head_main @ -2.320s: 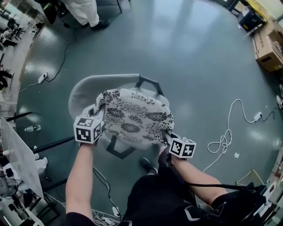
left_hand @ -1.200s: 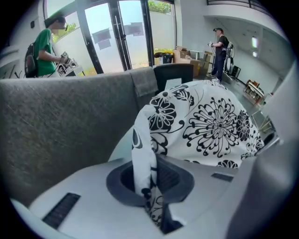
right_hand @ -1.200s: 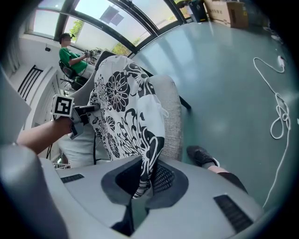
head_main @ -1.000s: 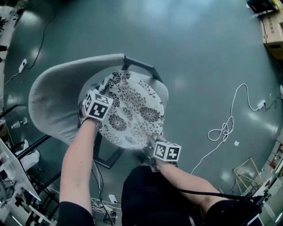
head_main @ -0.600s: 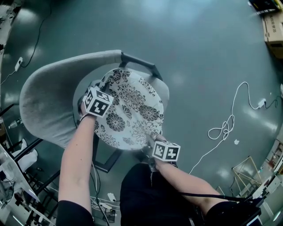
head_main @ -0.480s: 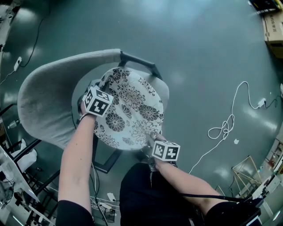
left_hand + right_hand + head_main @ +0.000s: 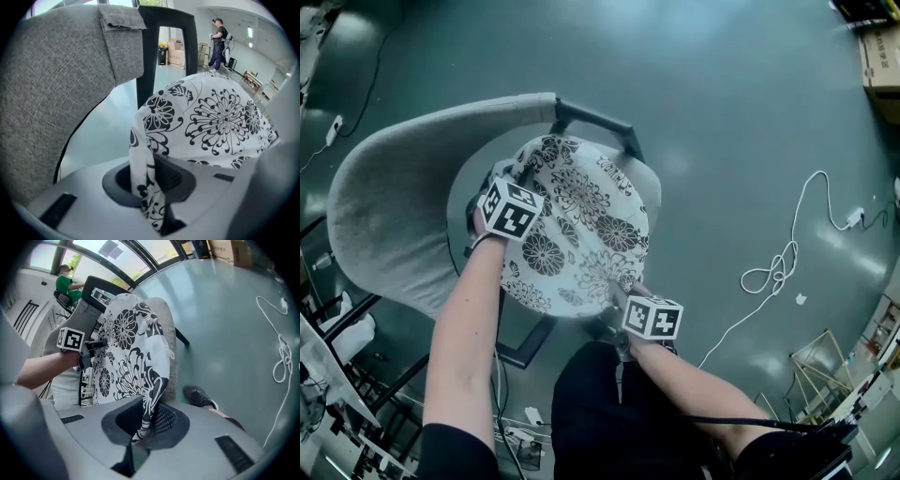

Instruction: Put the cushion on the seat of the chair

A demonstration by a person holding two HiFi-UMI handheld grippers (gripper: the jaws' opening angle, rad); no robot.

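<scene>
We find the cushion (image 7: 581,225) lying spread over the seat (image 7: 651,192) of the chair (image 7: 394,206), its black-and-white flower print facing up. A narrow grey strip of seat shows past the cushion on the side away from the backrest. A little over two seconds ago the cushion hung bunched and sagging above the chair. Now its round outline lies flat and covers nearly the whole seat.

We read the left tongs (image 7: 150,187) as gripping the cushion edge on the backrest side of the seat. A fold of printed fabric stands up between the pads. These jaws have just been opening slightly, but the fabric is still caught between them.

The right tongs (image 7: 143,423) stay clamped on the cushion edge on the side of the seat away from the backrest, with a twisted strip of fabric pinched between the pads.

Compared with one second ago, both tongs sit lower and closer to the seat, and the cushion has settled with them.

A white cable (image 7: 778,272) lies on the floor (image 7: 722,112), well apart from the chair
</scene>
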